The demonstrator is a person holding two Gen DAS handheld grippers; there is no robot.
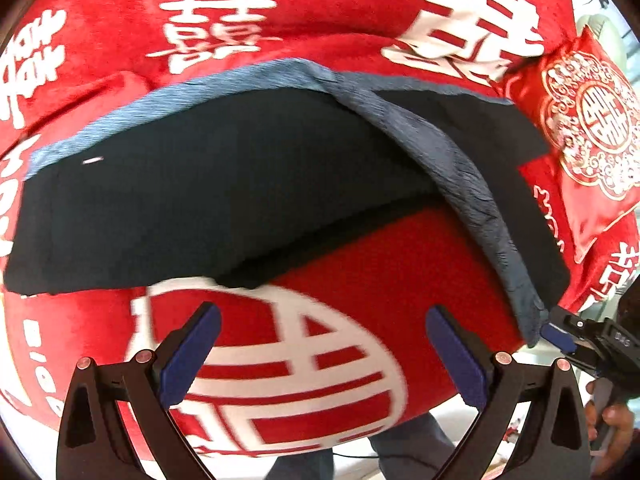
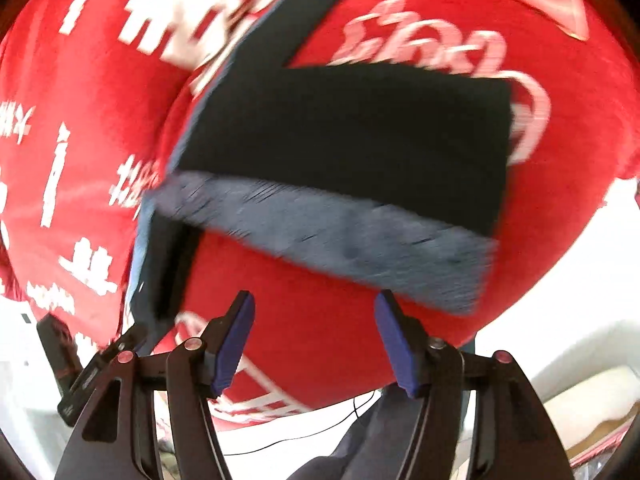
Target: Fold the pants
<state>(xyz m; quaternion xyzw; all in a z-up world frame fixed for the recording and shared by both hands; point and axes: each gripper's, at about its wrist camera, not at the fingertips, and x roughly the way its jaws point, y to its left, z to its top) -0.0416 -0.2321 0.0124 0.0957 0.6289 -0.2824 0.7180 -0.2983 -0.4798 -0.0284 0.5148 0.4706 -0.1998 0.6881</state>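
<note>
Dark navy pants (image 1: 224, 196) with a grey-blue waistband (image 1: 476, 204) lie spread on a red bedcover (image 1: 360, 264) with white characters. My left gripper (image 1: 320, 340) is open and empty, just short of the pants' near edge. In the right wrist view the pants (image 2: 352, 140) lie ahead, the waistband (image 2: 340, 236) nearest. My right gripper (image 2: 316, 332) is open and empty, just below the waistband. The right gripper's tip (image 1: 560, 334) shows in the left wrist view at the waistband's end. The left gripper's body (image 2: 100, 364) shows at lower left of the right wrist view.
A red embroidered cushion (image 1: 588, 136) lies on the bed right of the pants. The bed's near edge (image 1: 420, 416) is just beyond my fingers, with white floor and the person's legs (image 2: 360, 440) below. A black cable (image 2: 304, 432) runs across the floor.
</note>
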